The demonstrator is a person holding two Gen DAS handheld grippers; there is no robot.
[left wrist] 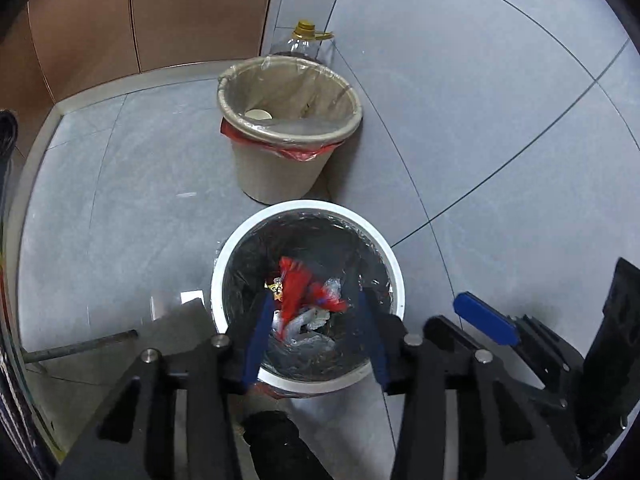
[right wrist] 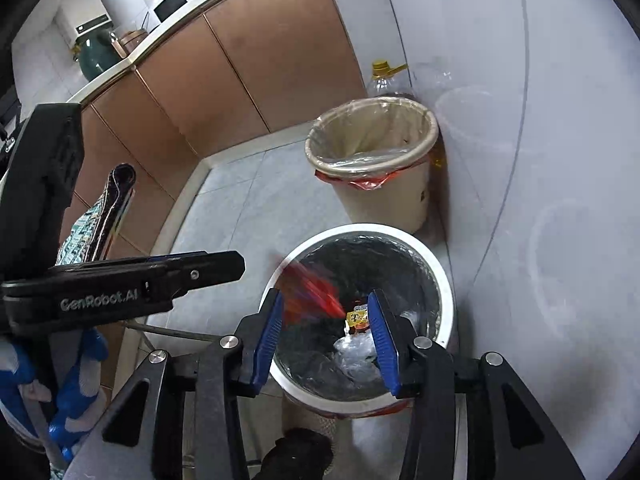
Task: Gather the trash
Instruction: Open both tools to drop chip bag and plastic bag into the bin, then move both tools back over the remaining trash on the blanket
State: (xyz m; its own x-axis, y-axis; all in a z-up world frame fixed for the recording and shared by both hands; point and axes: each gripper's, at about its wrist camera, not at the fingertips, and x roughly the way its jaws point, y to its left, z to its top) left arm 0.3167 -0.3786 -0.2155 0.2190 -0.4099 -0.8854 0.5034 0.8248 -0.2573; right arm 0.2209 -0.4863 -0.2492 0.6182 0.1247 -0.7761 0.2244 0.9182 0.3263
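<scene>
A white-rimmed bin with a black liner (left wrist: 394,268) stands on the floor below both grippers; it also shows in the right wrist view (right wrist: 446,280). A red wrapper (left wrist: 294,286) is in the air inside the bin mouth, blurred in the right wrist view (right wrist: 316,286). Clear plastic trash (left wrist: 304,326) and a small yellow packet (right wrist: 357,316) lie in the bin. My left gripper (left wrist: 314,338) is open and empty above the bin. My right gripper (right wrist: 326,340) is open and empty above the bin; it also shows in the left wrist view (left wrist: 486,318).
A beige bin with a clear liner (left wrist: 280,176) stands behind the white bin by the wall, with a large oil bottle (left wrist: 306,42) behind it. Brown cabinets (right wrist: 240,64) run along the left. A towel (right wrist: 106,212) hangs at left.
</scene>
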